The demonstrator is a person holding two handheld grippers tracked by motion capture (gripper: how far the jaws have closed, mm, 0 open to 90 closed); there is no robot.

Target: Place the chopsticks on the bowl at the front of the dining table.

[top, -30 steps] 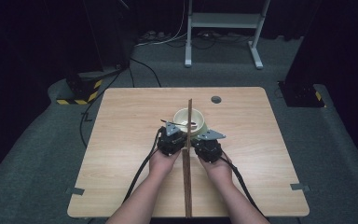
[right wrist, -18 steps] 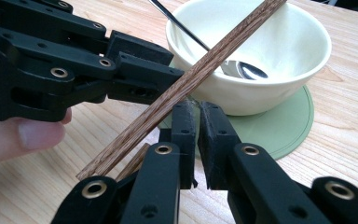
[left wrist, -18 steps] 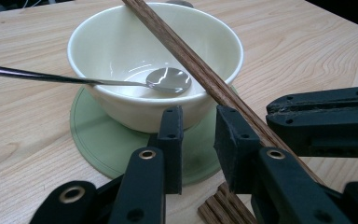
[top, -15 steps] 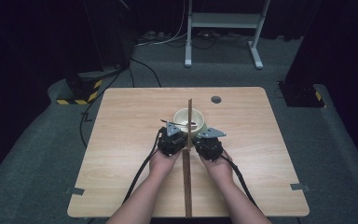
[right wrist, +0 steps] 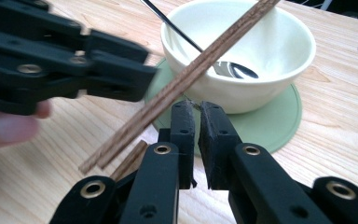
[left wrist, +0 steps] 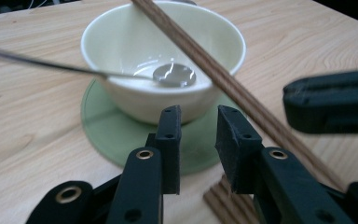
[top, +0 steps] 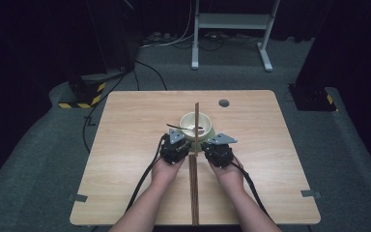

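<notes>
No words, numbers or brand names can be read on anything in these pictures. One sign is seen: yellow and black warning stripes [top: 81,103] are painted on a dark block on the floor, just past the left far corner of the table [top: 125,159]. No letters are shown on the stripes.

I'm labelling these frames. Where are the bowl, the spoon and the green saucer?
bowl [left wrist: 121,100], left gripper view, on its outer front wall.
spoon [left wrist: 173,75], left gripper view, on the shiny scoop inside the bowl.
green saucer [right wrist: 270,125], right gripper view, on its bare rim right of the bowl.
</notes>
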